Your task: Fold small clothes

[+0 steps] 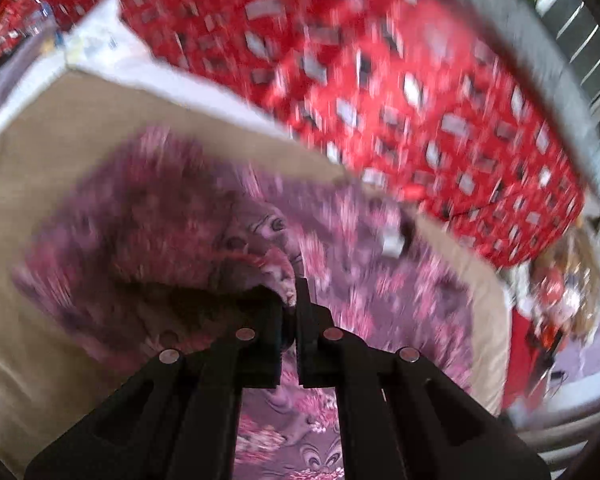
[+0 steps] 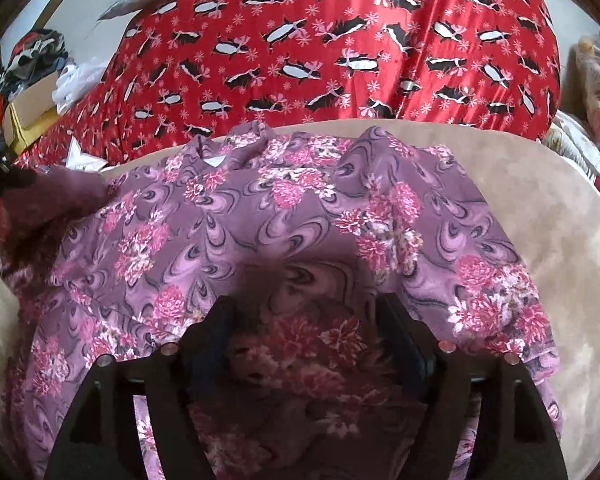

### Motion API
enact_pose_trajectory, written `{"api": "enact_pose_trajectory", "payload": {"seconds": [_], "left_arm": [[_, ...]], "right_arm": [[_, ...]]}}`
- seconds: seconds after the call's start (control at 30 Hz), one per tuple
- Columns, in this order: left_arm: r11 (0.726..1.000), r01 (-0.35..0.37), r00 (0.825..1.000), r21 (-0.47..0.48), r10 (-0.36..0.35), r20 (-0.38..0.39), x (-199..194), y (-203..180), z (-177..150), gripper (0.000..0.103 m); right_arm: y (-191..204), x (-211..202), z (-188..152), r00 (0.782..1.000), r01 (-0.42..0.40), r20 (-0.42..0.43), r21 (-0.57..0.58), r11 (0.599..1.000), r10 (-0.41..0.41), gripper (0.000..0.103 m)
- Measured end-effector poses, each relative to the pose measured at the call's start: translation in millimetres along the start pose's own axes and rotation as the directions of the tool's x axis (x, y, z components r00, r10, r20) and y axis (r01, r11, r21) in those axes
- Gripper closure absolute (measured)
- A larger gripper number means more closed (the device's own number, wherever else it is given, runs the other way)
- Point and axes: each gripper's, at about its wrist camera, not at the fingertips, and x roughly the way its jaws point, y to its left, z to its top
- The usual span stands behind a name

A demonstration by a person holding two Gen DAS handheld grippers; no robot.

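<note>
the left gripper (image 1: 290,300) is pinched onto a raised fold of the purple floral garment (image 2: 260,216), the right gripper (image 2: 308,320) hovers spread wide over it, the garment lying on a beige cushion (image 2: 540,208), red penguin-print fabric (image 2: 340,40) beyond.

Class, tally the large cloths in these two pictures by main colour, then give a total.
Purple flowered garment: 1
Red penguin-print cloth: 1
Beige cover underneath: 1
Total: 3
</note>
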Motion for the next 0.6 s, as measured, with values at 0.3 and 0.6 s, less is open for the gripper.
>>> {"api": "enact_pose_trajectory", "payload": {"seconds": [0.3,0.6], "left_arm": [[0.996,-0.079,0.995,0.031,0.08,-0.061,28.8,-3.5,-25.2,0.098],[0.985,-0.004,0.998,-0.173,0.016,0.066,-57.6,99.4,-46.9,0.081]], "right_arm": [[-2.6,0.7,-2.0,1.0,-0.023,0.002,0.002,1.0,0.023,0.021],[43.5,-25.5,20.2,0.995,-0.074,0.054,-0.105,0.992,0.08,0.022]]}}
